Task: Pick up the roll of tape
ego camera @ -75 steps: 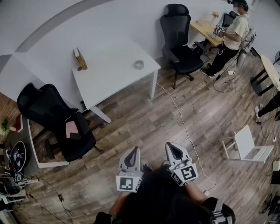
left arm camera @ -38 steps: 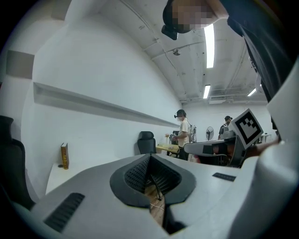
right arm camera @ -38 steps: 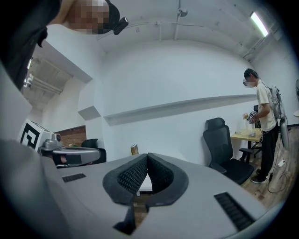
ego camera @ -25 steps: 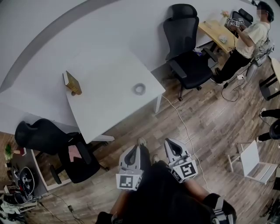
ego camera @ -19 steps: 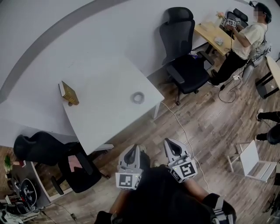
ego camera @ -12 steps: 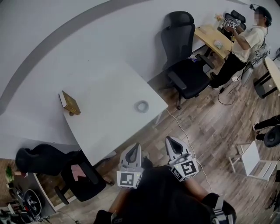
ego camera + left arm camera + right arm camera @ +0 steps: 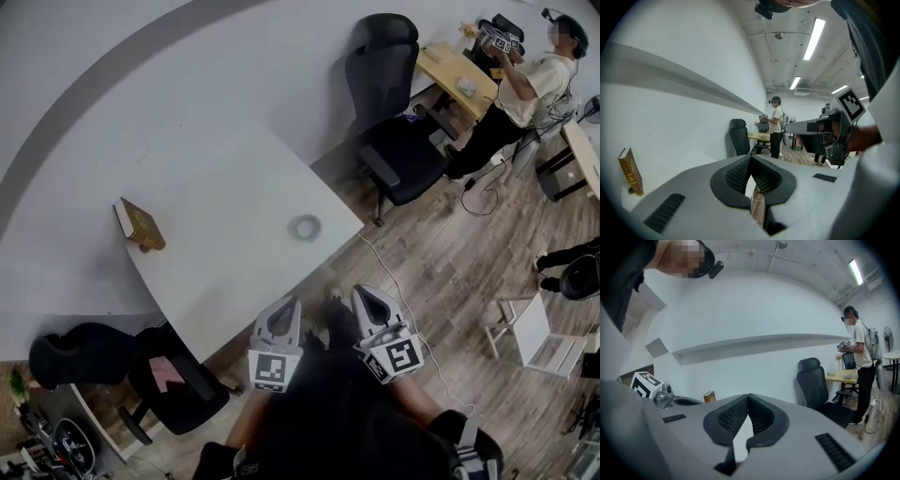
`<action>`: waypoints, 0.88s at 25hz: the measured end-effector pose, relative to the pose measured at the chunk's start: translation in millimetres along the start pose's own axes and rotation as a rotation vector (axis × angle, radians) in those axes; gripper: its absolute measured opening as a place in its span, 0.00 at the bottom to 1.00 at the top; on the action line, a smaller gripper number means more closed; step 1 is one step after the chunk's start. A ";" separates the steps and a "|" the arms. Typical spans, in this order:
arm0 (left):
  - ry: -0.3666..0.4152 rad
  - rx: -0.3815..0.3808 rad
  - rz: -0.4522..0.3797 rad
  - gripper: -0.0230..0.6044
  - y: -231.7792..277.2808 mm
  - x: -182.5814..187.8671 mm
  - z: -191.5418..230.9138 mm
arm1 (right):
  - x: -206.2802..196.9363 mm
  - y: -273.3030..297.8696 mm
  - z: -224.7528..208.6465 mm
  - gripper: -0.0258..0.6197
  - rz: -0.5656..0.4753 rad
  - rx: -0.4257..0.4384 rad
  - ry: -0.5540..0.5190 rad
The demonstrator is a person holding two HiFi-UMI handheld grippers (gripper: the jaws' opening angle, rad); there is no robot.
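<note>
**Two closed grippers near a white table holding a roll of tape**

Seen from above, a person holds the left gripper (image 7: 289, 305) and the right gripper (image 7: 362, 292) side by side over a wood floor (image 7: 450, 253). They are close to the near edge of a white table (image 7: 234, 272), and both point toward it. Each gripper's jaws are pressed together with nothing between them.

The tape (image 7: 305, 226) is a small pale ring. It lies flat on the table near its right edge, ahead of the grippers and apart from them. A brown book (image 7: 139, 223) stands near the table's left edge, well apart from the tape.

A black chair (image 7: 398, 155) stands beyond the table's right corner. A second chair (image 7: 141, 375) sits at the lower left. At the far right, another person (image 7: 511, 89) stands at a wooden desk (image 7: 455, 70).
</note>
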State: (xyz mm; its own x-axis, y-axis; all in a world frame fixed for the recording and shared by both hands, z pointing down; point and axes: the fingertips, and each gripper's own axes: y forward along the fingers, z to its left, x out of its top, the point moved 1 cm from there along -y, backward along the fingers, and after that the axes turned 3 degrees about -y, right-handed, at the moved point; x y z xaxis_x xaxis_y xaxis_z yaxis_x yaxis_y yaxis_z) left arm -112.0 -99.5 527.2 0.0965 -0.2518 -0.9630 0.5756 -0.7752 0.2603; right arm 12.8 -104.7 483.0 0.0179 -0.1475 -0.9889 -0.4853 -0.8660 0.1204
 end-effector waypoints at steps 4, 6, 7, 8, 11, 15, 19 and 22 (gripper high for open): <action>0.022 -0.026 0.031 0.07 23.5 -7.4 10.4 | -3.5 20.0 -11.0 0.06 0.004 -0.001 0.011; 0.039 -0.039 0.049 0.07 35.7 -9.6 13.8 | -3.4 31.0 -18.2 0.06 0.003 0.006 0.013; 0.051 -0.044 0.057 0.07 42.3 -10.6 15.4 | -3.0 36.8 -22.5 0.06 0.001 0.010 0.014; 0.065 -0.047 0.063 0.07 49.2 -11.2 17.3 | -2.5 43.1 -26.9 0.06 0.000 0.016 0.015; 0.124 -0.046 0.070 0.07 71.5 -11.0 24.3 | -0.7 63.9 -42.3 0.06 0.004 0.030 0.012; 0.189 -0.052 0.132 0.07 104.3 -22.7 33.7 | 1.2 92.4 -62.9 0.06 0.016 0.048 0.011; 0.265 -0.078 0.222 0.07 139.8 -41.6 44.0 | 4.7 117.8 -83.1 0.06 0.021 0.066 0.016; 0.330 -0.104 0.307 0.07 163.1 -60.3 50.8 | 7.2 134.8 -96.5 0.06 0.028 0.082 0.017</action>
State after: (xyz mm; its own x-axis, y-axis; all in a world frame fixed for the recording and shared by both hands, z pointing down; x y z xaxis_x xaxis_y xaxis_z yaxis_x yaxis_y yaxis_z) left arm -65.3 -240.2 631.4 0.5188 -0.2497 -0.8176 0.5568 -0.6270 0.5448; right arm 31.9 -268.7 500.5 0.0175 -0.1800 -0.9835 -0.5554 -0.8197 0.1401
